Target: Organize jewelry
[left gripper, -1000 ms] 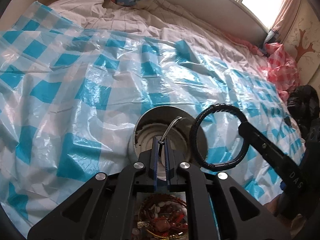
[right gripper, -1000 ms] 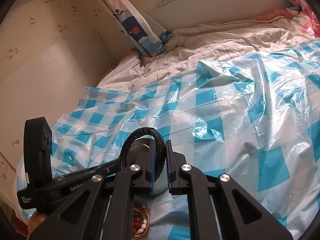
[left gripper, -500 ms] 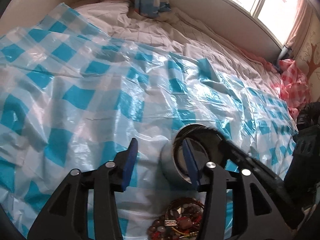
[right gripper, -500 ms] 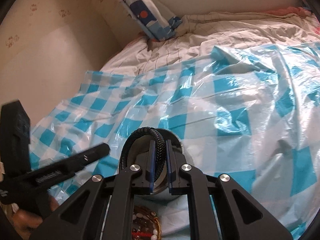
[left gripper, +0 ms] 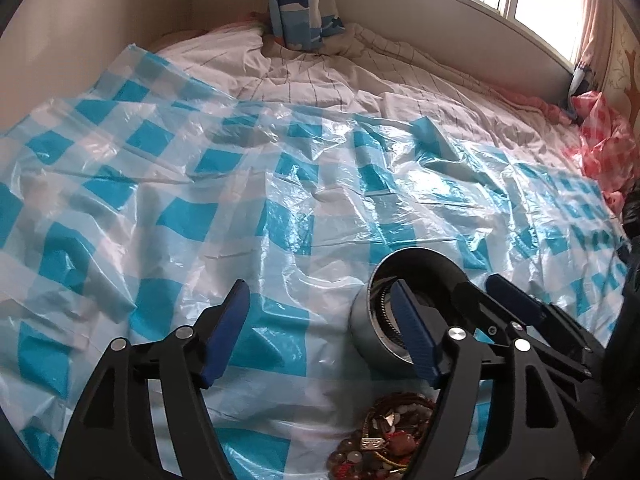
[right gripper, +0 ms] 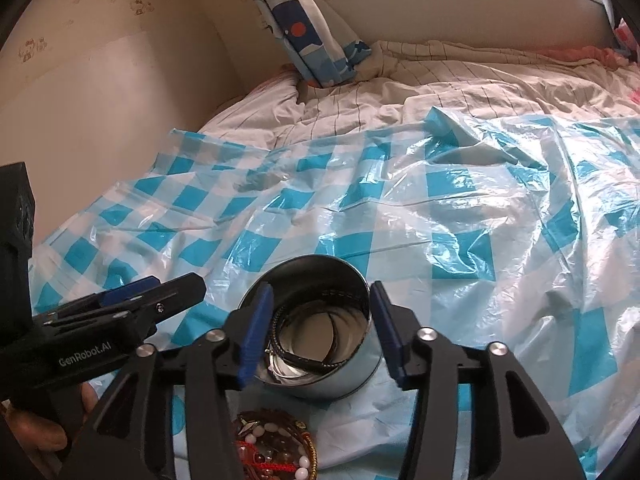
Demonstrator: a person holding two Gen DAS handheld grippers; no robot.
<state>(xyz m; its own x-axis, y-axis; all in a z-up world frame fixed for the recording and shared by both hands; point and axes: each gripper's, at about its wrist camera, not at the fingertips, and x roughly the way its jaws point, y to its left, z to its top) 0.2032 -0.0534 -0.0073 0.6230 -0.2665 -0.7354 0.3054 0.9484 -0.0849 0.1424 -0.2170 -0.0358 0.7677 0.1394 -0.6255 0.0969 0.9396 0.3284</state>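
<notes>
So both your claws, left claw [left gripper: 320, 336] and right claw [right gripper: 318, 324], are opening empty, the black bracelet [right gripper: 296, 354] apparently lies in the tin [right gripper: 344, 380], and the bead pile [right gripper: 276, 450] remains.

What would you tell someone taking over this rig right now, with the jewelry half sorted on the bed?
Left gripper: jaws opening, nothing between them, beside the round metal tin.
Right gripper: jaws opening just above the tin, holding nothing.
Black braided cord bracelet: lying inside the tin with a thin silver bangle.
Pile of beaded red and brown jewelry: on the blue-and-white checked plastic sheet, just in front of the tin.
Done: black bracelet and bangle are in the tin.
Left: the beaded pile is not yet sorted; pick from it next.
</notes>
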